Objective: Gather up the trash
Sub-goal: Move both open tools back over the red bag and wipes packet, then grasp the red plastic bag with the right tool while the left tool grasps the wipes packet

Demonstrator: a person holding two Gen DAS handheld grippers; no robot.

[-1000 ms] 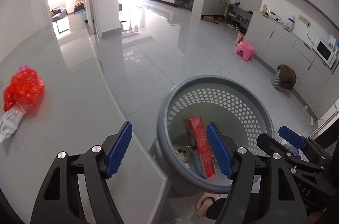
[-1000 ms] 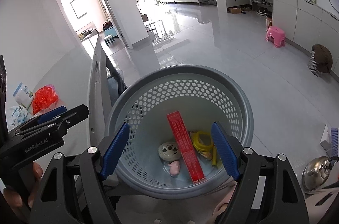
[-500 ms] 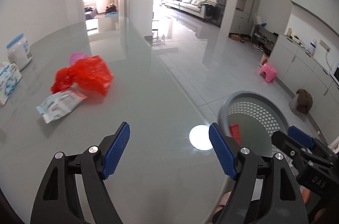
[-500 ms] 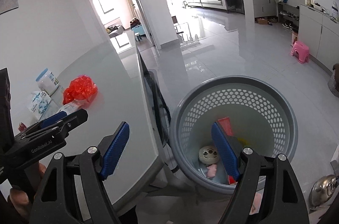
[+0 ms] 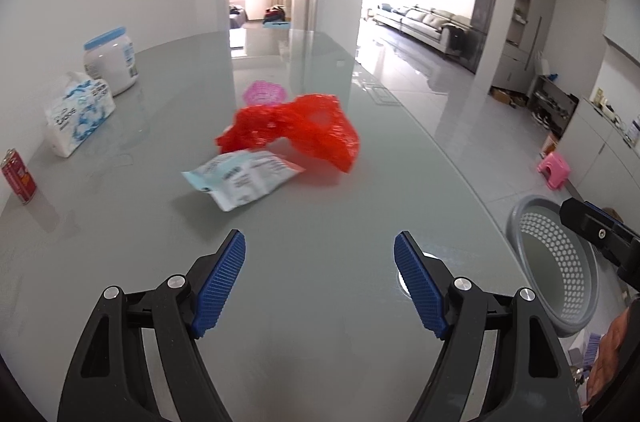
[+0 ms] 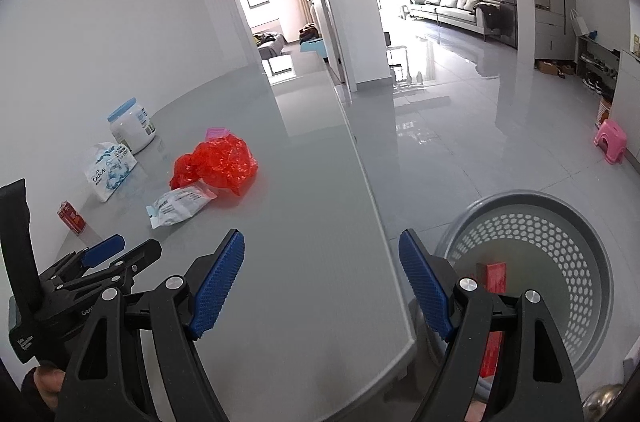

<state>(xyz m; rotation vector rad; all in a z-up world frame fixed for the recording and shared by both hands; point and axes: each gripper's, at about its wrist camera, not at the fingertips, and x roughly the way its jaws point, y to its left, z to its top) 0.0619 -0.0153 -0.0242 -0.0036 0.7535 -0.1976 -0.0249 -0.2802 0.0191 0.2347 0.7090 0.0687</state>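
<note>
in the left wrist view the left tool hangs over the grey surface with its jaws wide and nothing between them, having just opened a little further. the landmark is the red bag, crumpled mid-surface; a white wrapper lies touching its near side, a pink net just behind it, and a tissue pack, a jar and a can stand well to its left. the bin sits on the floor far to its right. in the right wrist view the right tool is also wide and empty, over the surface edge, with the bag ahead to the left and the bin close on the right, a red box inside. the wrapper looks like the nearest pick: best to come in low and flat, pinch one raised edge, and keep clear of the bag.
</note>
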